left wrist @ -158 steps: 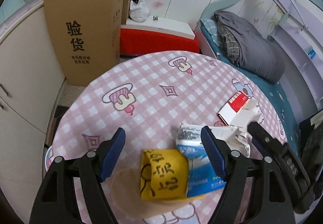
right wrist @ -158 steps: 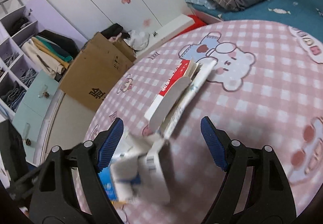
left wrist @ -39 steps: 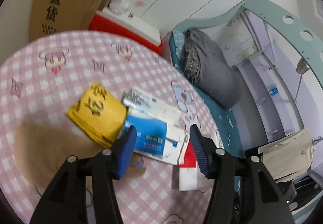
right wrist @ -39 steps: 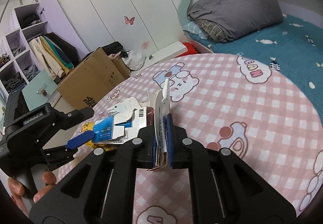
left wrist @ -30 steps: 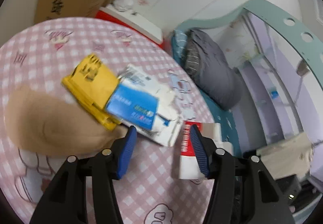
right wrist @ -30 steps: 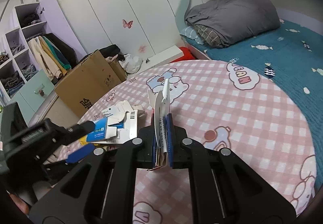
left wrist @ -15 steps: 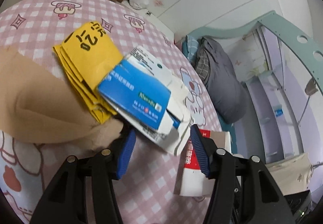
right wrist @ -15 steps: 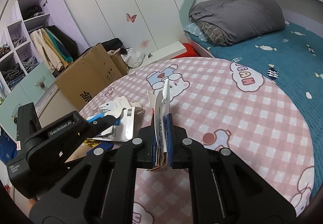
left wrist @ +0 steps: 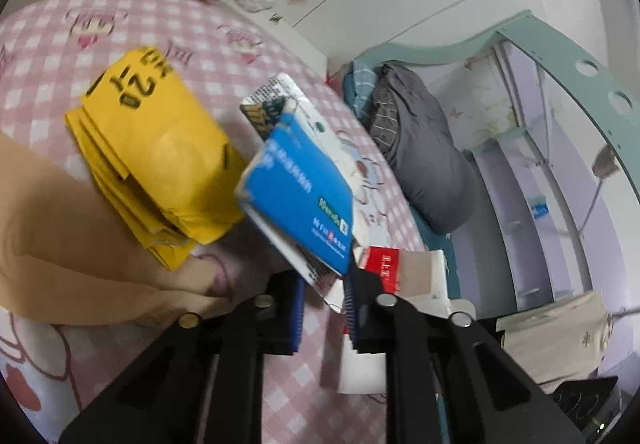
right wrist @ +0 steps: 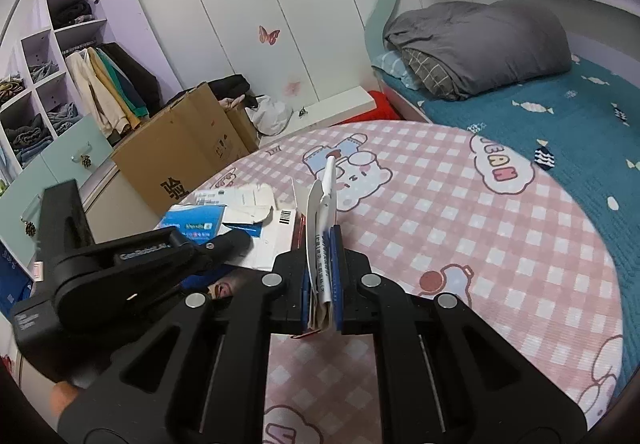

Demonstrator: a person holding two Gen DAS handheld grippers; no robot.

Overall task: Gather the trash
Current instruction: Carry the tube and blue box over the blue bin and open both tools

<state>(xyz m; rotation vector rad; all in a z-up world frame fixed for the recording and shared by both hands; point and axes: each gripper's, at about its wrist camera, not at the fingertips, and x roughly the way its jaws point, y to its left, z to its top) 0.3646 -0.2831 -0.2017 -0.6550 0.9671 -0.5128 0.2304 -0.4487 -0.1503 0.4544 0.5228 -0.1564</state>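
- On a round table (right wrist: 460,228) with a pink checked cartoon cloth, paper trash lies in a loose heap
- Left gripper (left wrist: 322,298) has its blue-padded jaws narrowed onto the lower edge of a blue and white carton (left wrist: 298,196), which tilts up off the cloth
- Yellow folded envelope (left wrist: 154,160) lies just beside the carton, resting on a tan sheet (left wrist: 48,228)
- Right gripper (right wrist: 322,284) is clamped tight on a flattened red and white box (right wrist: 320,220), held upright on edge above the table, near the heap
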